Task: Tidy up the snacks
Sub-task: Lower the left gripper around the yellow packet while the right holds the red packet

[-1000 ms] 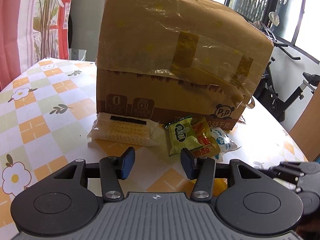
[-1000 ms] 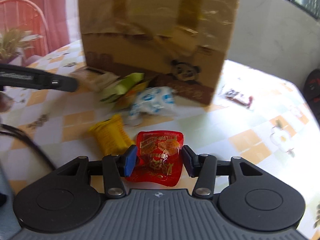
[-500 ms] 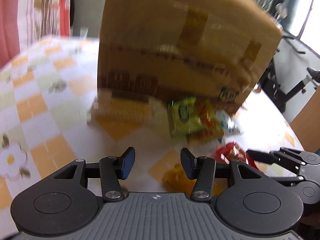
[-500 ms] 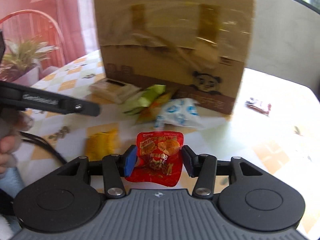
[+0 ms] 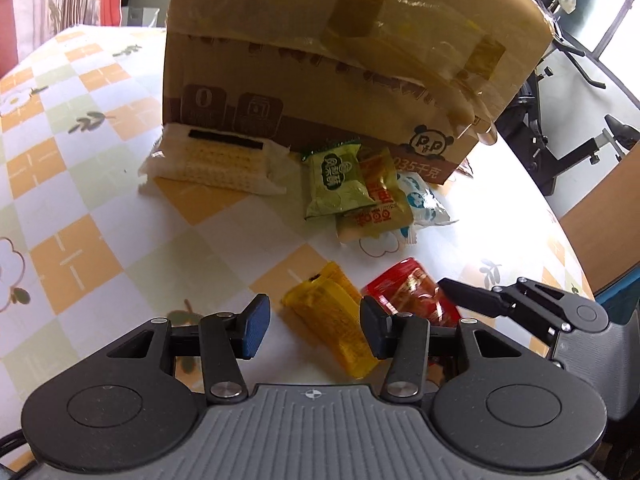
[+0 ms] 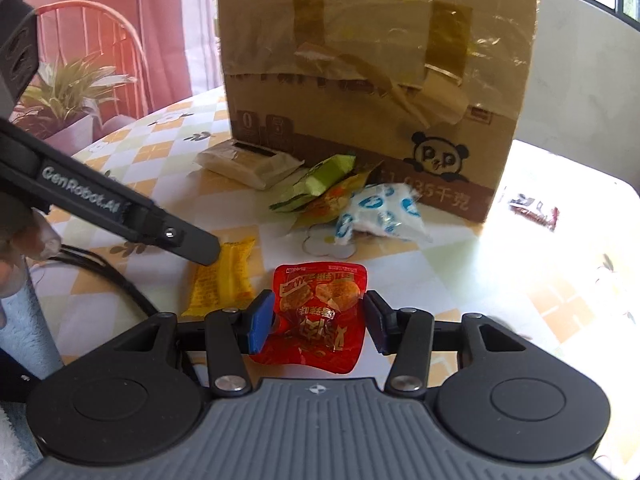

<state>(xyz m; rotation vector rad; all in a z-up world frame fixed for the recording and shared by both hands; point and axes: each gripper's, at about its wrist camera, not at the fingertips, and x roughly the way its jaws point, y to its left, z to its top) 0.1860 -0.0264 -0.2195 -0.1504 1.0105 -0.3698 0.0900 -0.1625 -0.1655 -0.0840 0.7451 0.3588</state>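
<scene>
A yellow snack packet lies on the table between the fingers of my open left gripper, nearer the right finger; it also shows in the right wrist view. A red snack packet lies between the fingers of my open right gripper, which stand around it without squeezing; it also shows in the left wrist view. By the cardboard box lie a cracker pack, a green packet, an orange packet and a white-blue packet.
The round table has a checked flower cloth. A small dark packet lies to the right of the box. A red chair and a potted plant stand at the left, an exercise bike at the right.
My left gripper has pulled back and tipped down, so the yellow packet now lies between its fingers. My right gripper has moved a little, its fingers still around the red packet.
</scene>
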